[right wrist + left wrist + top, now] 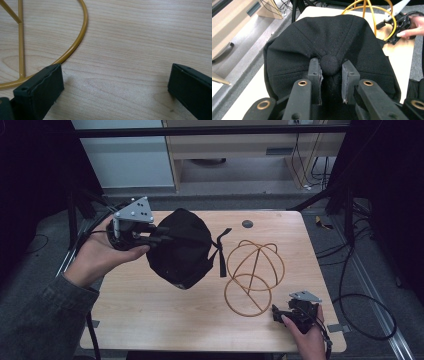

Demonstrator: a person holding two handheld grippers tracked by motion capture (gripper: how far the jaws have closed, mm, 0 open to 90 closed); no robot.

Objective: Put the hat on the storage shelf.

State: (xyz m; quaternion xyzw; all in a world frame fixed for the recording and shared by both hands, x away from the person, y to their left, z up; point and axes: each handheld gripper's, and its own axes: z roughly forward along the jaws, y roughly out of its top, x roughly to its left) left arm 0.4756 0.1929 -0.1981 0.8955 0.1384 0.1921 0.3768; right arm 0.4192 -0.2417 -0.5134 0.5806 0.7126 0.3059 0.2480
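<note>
Over table's left | left gripper pinched black cap crown, lifted | right gripper spread, empty by wire stand | cap not yet on stand

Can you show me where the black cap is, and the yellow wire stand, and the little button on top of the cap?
black cap [182, 250]: high view, on its crown.
yellow wire stand [248, 306]: high view, on its base ring.
cap button [330, 64]: left gripper view, on its round top, between the jaws.
</note>
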